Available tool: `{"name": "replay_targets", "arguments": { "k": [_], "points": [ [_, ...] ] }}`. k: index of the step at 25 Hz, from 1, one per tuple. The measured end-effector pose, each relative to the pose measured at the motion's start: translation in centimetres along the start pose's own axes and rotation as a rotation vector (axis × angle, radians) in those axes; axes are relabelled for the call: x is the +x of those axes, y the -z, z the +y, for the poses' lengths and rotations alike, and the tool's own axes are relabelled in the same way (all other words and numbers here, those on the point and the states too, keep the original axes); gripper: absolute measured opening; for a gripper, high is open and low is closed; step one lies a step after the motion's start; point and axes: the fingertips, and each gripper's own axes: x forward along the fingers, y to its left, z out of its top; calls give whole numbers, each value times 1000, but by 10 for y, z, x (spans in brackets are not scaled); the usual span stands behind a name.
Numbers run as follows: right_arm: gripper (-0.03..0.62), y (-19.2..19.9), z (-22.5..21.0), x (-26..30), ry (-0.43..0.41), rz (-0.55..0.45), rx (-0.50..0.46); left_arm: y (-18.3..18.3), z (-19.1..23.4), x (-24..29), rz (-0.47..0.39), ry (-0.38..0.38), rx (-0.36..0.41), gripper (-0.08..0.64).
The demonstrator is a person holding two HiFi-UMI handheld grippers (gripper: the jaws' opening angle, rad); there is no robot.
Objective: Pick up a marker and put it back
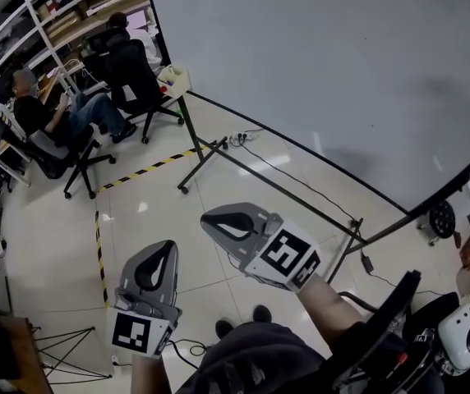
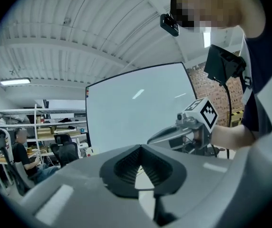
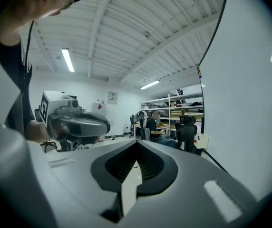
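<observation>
The left gripper (image 1: 167,245) and the right gripper (image 1: 207,218) hang side by side over the tiled floor. Each has its jaws pressed together at the tips, and the padded hollow behind them holds nothing.

No marker can be made out in any view. The likeliest place for one is the small pale box (image 1: 175,79) fixed to the end of the whiteboard (image 1: 317,72) frame, at about 11 o'clock from the grippers and well apart from both. Something red shows in the box, too small to identify. The board itself fills the 1 o'clock side.

A marker should be light, stiff and smooth-barrelled, so it would roll or twist if pinched near one end. The safest hold is probably across the middle of the barrel, clear of the cap.
</observation>
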Motion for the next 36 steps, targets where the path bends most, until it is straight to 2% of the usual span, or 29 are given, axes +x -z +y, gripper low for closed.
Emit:
{"name": "replay_targets", "arguments": {
  "k": [2,5,9,16,26,36],
  "points": [
    [0,1,11,5,-7,19,-16,5,0,-10,15,-3,1,4],
    [0,0,29,16,-16,22,-30,10,5,-28,18,-21,-37,4],
    [0,-4,54,33,-18,23,-40,21,16,-56,36,-4,-5,5],
    [0,-12,87,60,-1,47,-71,23,41,-96,4,-12,-9,4],
    [0,-18,111,76,19,72,-108,29,57,-121,-41,6,-47,5],
    [0,-14,113,76,19,84,-112,33,54,-121,-48,25,-68,4]
  ]
}}
